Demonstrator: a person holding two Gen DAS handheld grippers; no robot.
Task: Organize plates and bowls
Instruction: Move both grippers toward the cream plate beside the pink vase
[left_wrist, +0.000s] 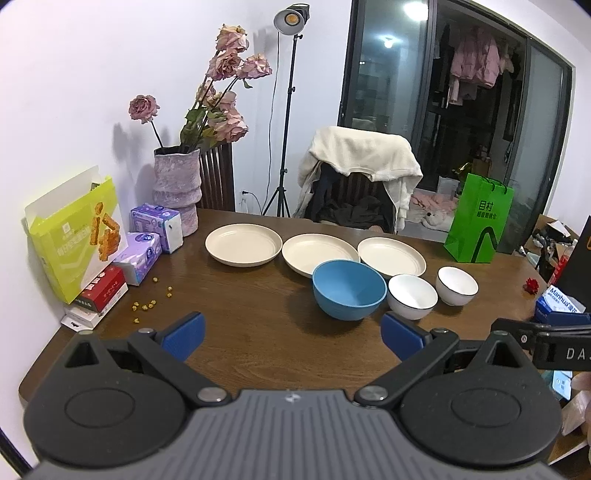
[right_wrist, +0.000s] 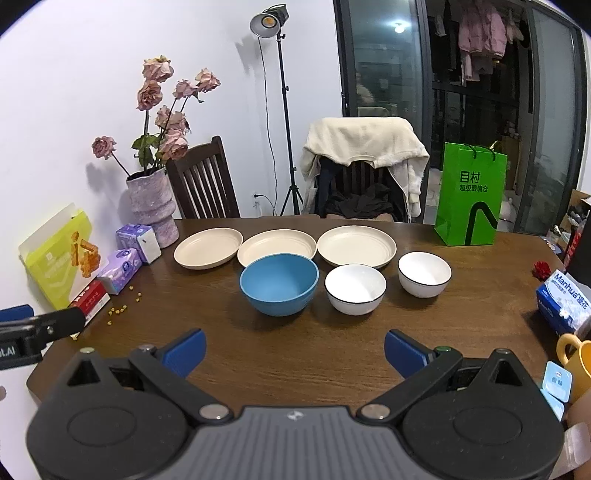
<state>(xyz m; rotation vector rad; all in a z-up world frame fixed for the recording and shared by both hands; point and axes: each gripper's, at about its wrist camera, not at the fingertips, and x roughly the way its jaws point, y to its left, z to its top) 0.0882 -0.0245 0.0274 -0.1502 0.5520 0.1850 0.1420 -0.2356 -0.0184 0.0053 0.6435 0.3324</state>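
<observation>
- nearest the lens: left gripper (left_wrist: 291, 338), blue fingers (left_wrist: 183, 335) spread wide, empty, above bare wooden table (left_wrist: 240, 317)
- same for right gripper (right_wrist: 293, 350): jaws wide apart, nothing between them
- just ahead: blue bowl (right_wrist: 279, 282), upright, then two white bowls with dark rims (right_wrist: 355, 288) (right_wrist: 424, 273) in a row to its right, close but apart
- behind the bowls: three cream plates (right_wrist: 208, 246) (right_wrist: 277, 246) (right_wrist: 356, 245) side by side, flat, unstacked
- far left: pink vase of wilted roses (right_wrist: 151, 205), tissue packs (right_wrist: 127, 254), yellow snack box (right_wrist: 61, 254)
- far right: green paper bag (right_wrist: 471, 195)
</observation>
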